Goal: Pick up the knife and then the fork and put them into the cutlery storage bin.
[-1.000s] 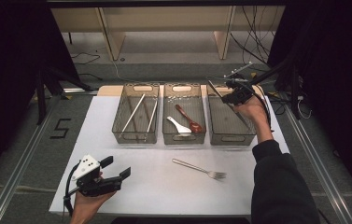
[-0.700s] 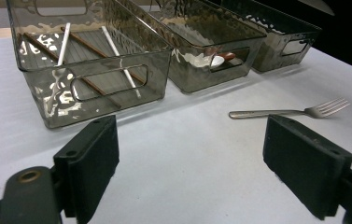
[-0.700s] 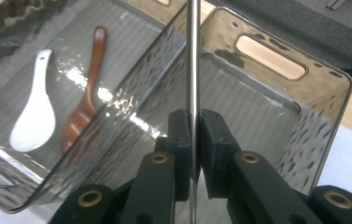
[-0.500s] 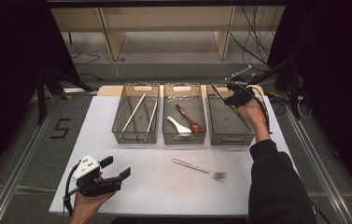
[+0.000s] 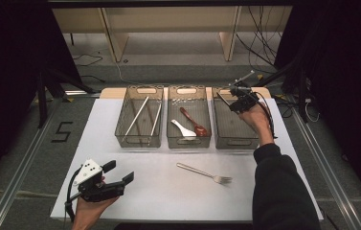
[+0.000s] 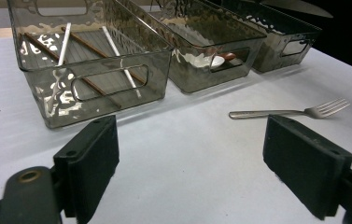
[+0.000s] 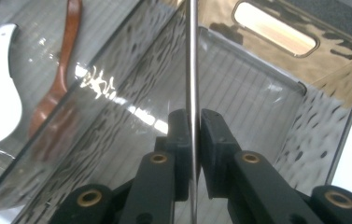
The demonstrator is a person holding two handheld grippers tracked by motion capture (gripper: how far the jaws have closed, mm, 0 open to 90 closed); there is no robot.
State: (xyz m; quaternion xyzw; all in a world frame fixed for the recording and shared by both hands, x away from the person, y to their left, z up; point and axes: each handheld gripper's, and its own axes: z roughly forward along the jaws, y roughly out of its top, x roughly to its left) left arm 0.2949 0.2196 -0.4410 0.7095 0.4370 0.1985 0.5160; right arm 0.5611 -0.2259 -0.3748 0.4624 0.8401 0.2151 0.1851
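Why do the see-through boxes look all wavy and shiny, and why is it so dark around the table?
In the right gripper view, the smoky clear plastic bin has rippled walls that bend light into wavy glints. In the left gripper view, glare streaks the left bin, and the near black jaws look soft. In the high view, light falls on the white table; the surroundings stay black.

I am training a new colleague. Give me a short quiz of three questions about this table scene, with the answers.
1. True or false: the left tool is shut on the fork.
2. Which bin holds the white spoon? A) left bin B) middle bin C) right bin
3. What does the right tool grip?

Key:
1. False. Its jaws stand open, and the fork lies apart on the table.
2. B
3. A thin metal utensil, seen edge-on between its jaws.
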